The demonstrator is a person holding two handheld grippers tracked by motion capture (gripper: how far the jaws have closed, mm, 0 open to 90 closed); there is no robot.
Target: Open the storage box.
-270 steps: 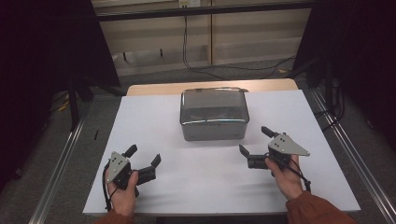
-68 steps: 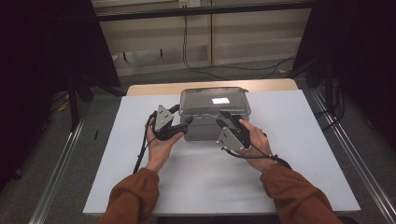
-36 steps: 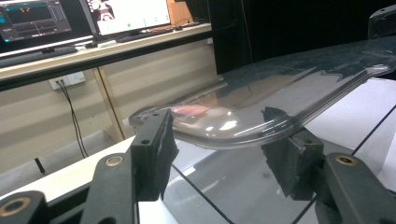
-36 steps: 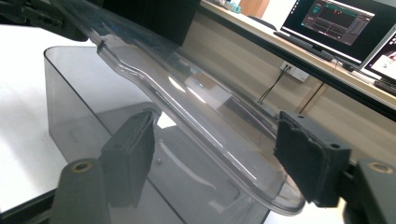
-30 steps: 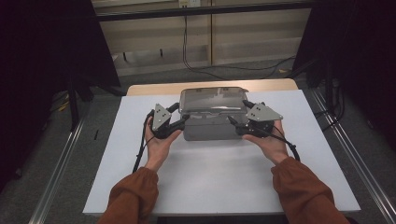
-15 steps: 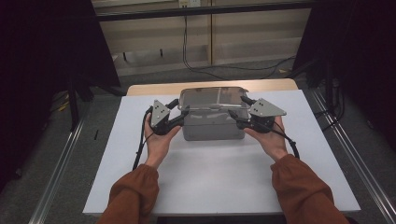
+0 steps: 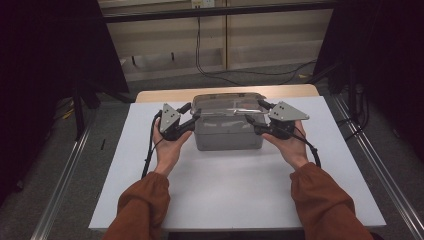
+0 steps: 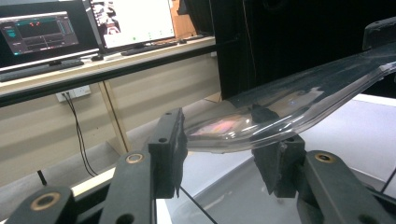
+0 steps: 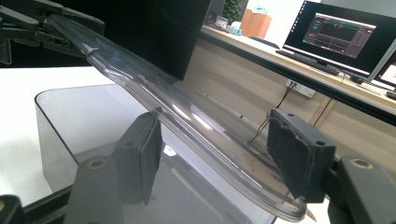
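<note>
At the centre left of the high view, the left gripper (image 7: 192, 117) is closing narrow on the left edge of the clear plastic lid (image 7: 227, 102); in the left gripper view its jaws have just been closing, one on each side of that lid's rim (image 8: 280, 112), one pad touching it and the other seemingly just meeting it. The lid is sitting at the upper middle of the frame, over the grey translucent rectangular box (image 7: 227, 135) on the white table top (image 7: 225, 190), its long axis running left to right across the picture. At the centre right, the right gripper (image 7: 252, 126) is bracketing the opposite edge, its jaws half wide with the rim between them, one pad apparently still apart. The step in hand looks like gripping the lid; next calls for both grips firm, then an even lift.
</note>
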